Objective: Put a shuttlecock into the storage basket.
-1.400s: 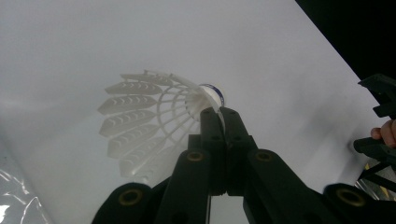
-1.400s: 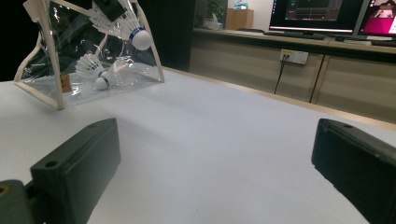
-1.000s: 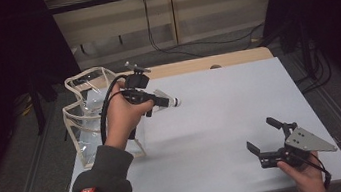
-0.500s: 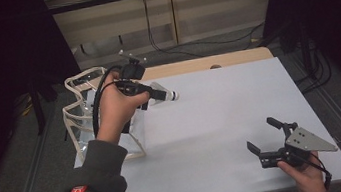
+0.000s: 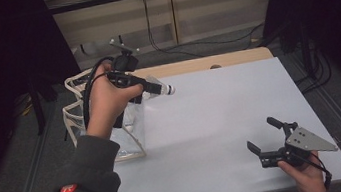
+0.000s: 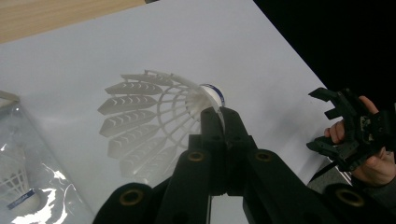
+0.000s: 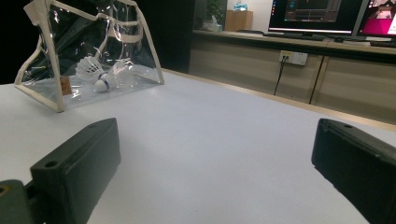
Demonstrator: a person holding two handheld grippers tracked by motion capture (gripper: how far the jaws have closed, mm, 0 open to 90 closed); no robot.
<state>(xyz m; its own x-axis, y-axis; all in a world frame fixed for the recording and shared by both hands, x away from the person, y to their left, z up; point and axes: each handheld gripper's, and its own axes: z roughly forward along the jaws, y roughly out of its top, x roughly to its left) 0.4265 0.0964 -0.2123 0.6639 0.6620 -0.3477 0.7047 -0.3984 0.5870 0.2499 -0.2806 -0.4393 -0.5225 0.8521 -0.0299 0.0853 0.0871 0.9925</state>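
White plastic shuttlecock point(image 6: 154, 116) pinched tight at its skirt, near the round nose, by the left gripper point(image 6: 219, 116). Held up in the air over the white table point(image 5: 221, 114), just beside the clear bag point(image 5: 130, 132) at the left edge. Nose pointing out toward the middle of the table, seen from the high view point(image 5: 166, 90). Inside the see-through bag point(image 7: 88, 51), more shuttlecocks point(image 7: 100, 74) lying down on the bottom. Far off, near the front right corner, the right gripper point(image 5: 268, 139) sitting low by the table in a hand point(image 5: 308, 177). Jaws spread wide apart, nothing between them but bare white table point(image 7: 210, 154).
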